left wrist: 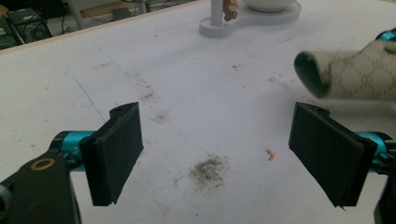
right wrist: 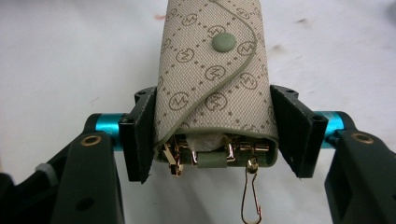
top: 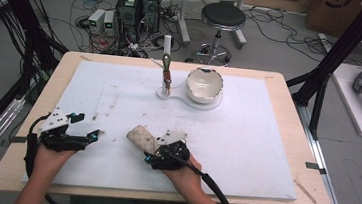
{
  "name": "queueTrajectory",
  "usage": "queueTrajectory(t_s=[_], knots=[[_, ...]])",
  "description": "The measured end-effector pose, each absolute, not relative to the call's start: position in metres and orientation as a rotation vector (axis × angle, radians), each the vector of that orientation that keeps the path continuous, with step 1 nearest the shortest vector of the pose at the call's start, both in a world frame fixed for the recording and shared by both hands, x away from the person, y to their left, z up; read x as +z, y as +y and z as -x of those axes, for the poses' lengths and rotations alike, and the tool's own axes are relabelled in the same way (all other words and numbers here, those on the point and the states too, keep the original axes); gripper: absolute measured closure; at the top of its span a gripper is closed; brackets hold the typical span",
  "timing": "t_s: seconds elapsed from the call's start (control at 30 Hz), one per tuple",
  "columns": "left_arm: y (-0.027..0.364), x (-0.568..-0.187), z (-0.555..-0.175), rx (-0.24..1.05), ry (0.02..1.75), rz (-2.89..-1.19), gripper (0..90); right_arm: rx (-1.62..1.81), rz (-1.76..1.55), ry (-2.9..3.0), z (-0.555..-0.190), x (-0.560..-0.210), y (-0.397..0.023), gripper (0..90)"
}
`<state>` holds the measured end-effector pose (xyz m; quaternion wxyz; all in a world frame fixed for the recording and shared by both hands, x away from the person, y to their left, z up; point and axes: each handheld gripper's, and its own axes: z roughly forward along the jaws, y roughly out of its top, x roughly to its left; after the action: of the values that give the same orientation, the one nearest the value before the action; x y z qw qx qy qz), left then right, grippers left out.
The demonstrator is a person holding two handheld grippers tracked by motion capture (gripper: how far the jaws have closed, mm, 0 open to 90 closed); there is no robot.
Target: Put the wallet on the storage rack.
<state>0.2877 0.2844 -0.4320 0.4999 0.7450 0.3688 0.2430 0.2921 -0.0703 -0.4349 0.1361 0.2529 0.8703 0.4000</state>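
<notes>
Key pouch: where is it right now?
The key pouch sits clamped between the right gripper's fingers, low centre of the white board in the high view, right of the open left gripper.

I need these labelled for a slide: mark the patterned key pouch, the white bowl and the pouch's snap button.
key pouch (right wrist: 210, 93): right gripper view, middle of its patterned flap.
white bowl (top: 204, 85): high view, inner wall.
snap button (right wrist: 223, 42): right gripper view, button centre.
</notes>
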Motion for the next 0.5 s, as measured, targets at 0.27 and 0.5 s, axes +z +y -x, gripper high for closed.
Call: queueTrajectory(t_s=[0.27,0.5], knots=[[0.284,-0.432,-0.287,0.587,0.887,-1.805,17.4,1.213,-0.794,2.405,-0.303,-0.411,-0.105,37.8],[0.283,-0.432,-0.287,0.583,0.885,-1.809,17.4,1.227,-0.864,2.293,-0.313,-0.388,-0.147,37.8]])
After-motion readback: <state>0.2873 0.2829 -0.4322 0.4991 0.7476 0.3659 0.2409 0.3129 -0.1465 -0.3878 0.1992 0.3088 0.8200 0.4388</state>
